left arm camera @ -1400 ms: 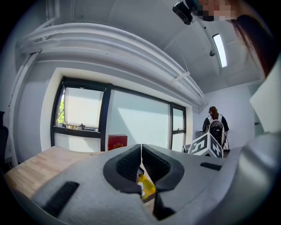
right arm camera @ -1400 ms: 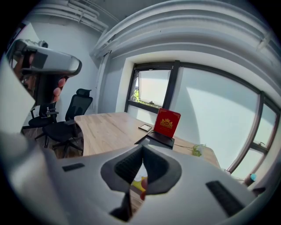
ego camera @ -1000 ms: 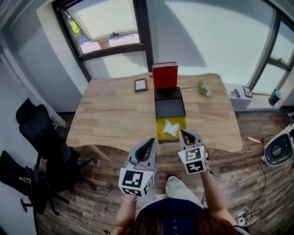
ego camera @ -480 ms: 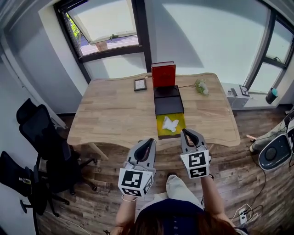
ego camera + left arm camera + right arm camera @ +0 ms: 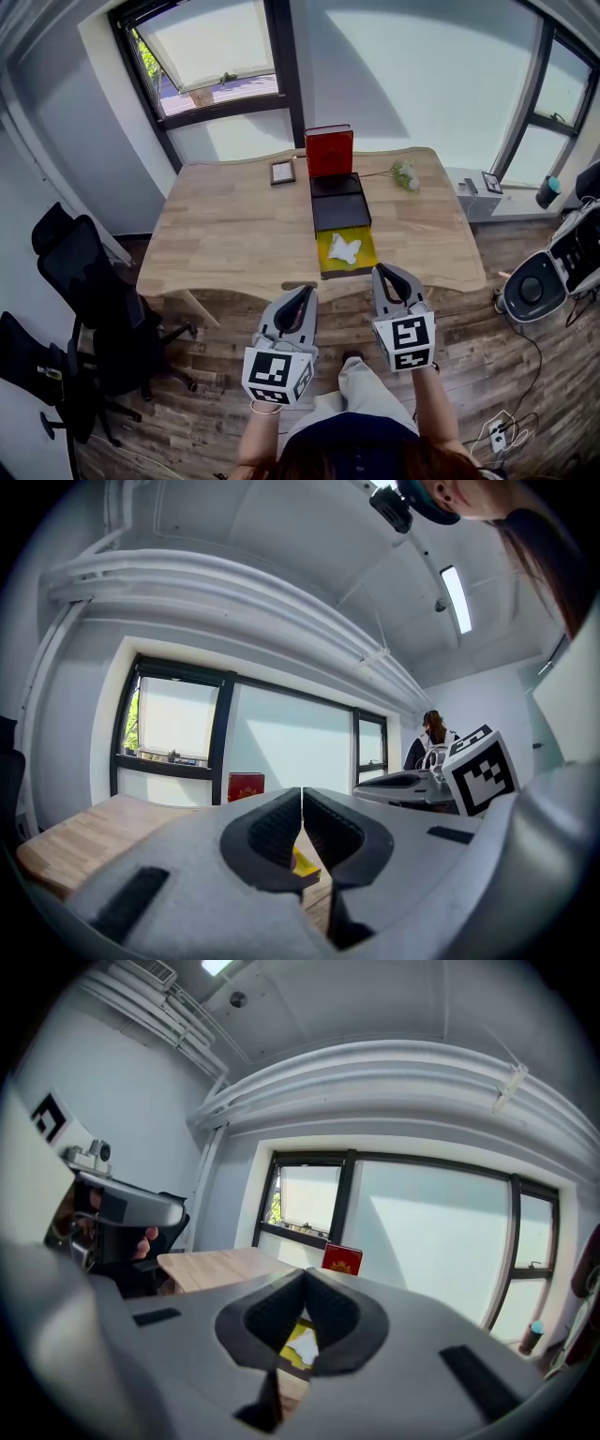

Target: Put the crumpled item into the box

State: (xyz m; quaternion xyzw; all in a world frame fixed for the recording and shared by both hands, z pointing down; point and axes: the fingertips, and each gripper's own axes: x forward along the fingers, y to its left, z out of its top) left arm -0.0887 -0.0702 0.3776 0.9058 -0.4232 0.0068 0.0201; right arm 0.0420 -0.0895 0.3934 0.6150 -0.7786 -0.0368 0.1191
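White crumpled item (image 5: 344, 249) lying loose in the yellow tray (image 5: 367, 262), at the near end of a row of containers on the wooden surface (image 5: 234, 225). Behind the tray, touching it and in line: an open black box (image 5: 342, 214), then a second black compartment (image 5: 337, 185), then a red box (image 5: 329, 152) standing upright at the far end. Nothing visible inside either black one. State of left tongs (image 5: 303, 292): clenched tight, nothing between. State of right tongs (image 5: 382, 273): likewise clenched and carrying nothing, aimed toward the yellow tray and the white wad in it. Both held off the near edge of the surface, above the floor, apart from the tray and touching nothing. Judgement on progress: hinges on which container counts as the box. If the yellow tray, then done, with only withdrawal left. If the black box, then nothing done yet, and all of it left: approach, opening of one pair of tongs, pinch on the wad, lift, short carry back, release. Cannot settle which from these views.
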